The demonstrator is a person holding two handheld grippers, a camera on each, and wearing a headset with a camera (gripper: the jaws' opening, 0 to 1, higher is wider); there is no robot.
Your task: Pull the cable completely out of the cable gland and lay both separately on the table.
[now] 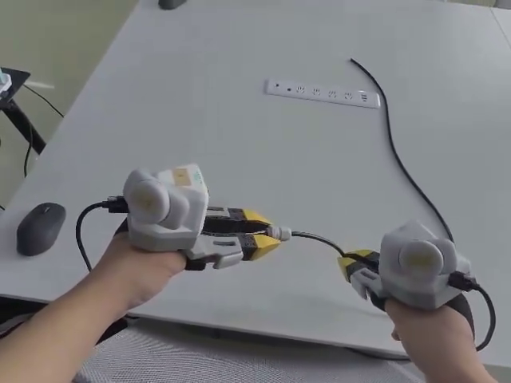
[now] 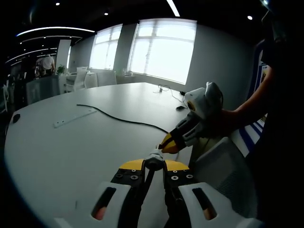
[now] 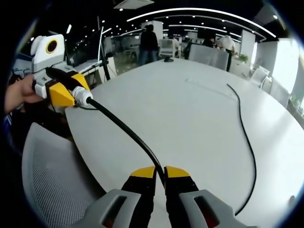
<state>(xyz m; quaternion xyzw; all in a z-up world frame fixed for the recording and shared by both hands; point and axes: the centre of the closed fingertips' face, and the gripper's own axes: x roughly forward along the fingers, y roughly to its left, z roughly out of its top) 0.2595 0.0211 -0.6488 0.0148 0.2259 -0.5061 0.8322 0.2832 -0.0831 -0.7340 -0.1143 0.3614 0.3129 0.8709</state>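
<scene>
1. While both claws hang over the near edge of the table (image 1: 200, 120), the L gripper (image 1: 267, 234) at lower centre of head view is clamped on the white cable gland (image 1: 279, 233).
2. R gripper (image 1: 350, 265), lower right, is pinched tight on the black cable (image 1: 319, 239). The cable's end sits in the gland, and both are held off the table.
3. Mouse (image 1: 40, 227) on the table, lower left.
4. Farther up: power strip (image 1: 323, 92), upper centre, w/ a black cord (image 1: 399, 159) running down the right side.

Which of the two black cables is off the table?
The short cable, strung from the gland in the left gripper to the right gripper. The long cable lies flat on the table.
</scene>
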